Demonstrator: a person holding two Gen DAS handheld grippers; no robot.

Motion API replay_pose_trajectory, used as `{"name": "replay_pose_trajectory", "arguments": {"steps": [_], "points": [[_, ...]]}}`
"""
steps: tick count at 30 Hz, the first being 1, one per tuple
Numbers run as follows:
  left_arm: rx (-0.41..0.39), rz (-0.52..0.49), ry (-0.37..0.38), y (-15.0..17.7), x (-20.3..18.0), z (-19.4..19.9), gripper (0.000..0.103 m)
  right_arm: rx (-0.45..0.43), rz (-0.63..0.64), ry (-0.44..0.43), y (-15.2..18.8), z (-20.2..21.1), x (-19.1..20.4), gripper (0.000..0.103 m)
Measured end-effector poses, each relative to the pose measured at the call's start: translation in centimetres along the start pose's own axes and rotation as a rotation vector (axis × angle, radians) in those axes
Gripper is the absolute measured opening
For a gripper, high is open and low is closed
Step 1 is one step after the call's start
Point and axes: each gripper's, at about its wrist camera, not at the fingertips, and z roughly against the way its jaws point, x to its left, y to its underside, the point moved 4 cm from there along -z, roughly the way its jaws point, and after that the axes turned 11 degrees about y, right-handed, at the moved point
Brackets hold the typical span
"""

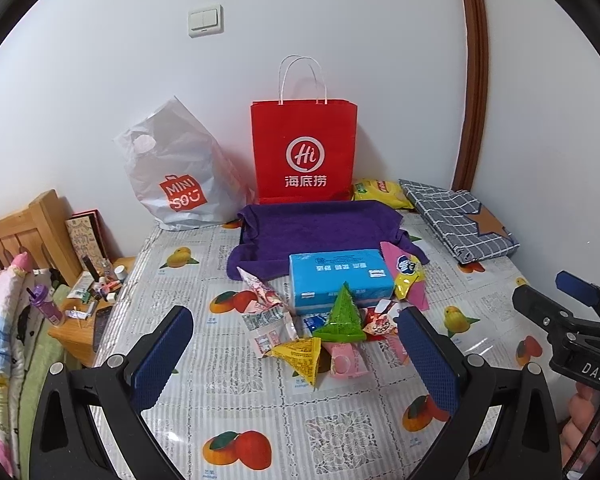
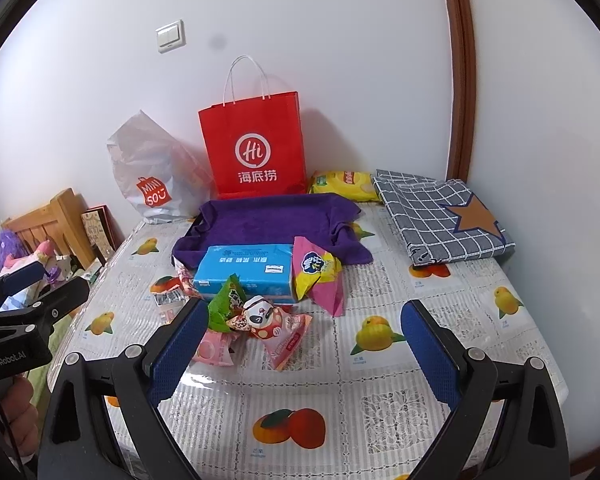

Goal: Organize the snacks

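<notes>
Honestly, the main risk is coming from how tightly the snack packets (image 1: 320, 332) are lying on one another just ahead of the left claw (image 1: 296, 344): they are overlapping, leaning and touching the blue tissue box (image 1: 340, 276) behind them, so a claw closing on one is likely to be pinching a neighbour's edge too, or dragging the whole heap across the glossy fruit-print tablecloth (image 1: 260, 408). The green pyramid packet (image 1: 342, 316) is standing tilted on top of the others and looks ready to topple if anything beneath it is nudged. Crinkly foil wrappers may also be slipping out of the padded fingers (image 1: 160, 356) if gripped by a loose corner. Beyond the box, the purple towel (image 1: 316, 228) is lying flat, with the red paper bag (image 1: 304, 148) standing upright against the wall behind it; a reach towards either is having to pass over the pile. The left claw is spread wide, gripping nothing and touching nothing, hovering with the heap just ahead of its fingertips. The right claw (image 2: 300, 344) is likewise wide apart and empty; the heap is sitting ahead and to its left, partly hidden behind its left finger (image 2: 180, 352), while bare tablecloth is lying between its fingers. A yellow chip bag (image 2: 344, 184) is resting far ahead, beside the red bag.
</notes>
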Motion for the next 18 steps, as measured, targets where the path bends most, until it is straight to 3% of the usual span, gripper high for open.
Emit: {"name": "replay_pose_trajectory", "arguments": {"steps": [6, 18], "points": [[0.012, -0.03, -0.014, 0.23, -0.46, -0.06, 0.103, 0.002, 0.0, 0.002, 0.06, -0.08, 0.04, 0.096], [-0.004, -0.004, 0.056, 0.62, -0.48, 0.07, 0.103, -0.008, 0.02, 0.011, 0.51, -0.31, 0.17, 0.096]]}}
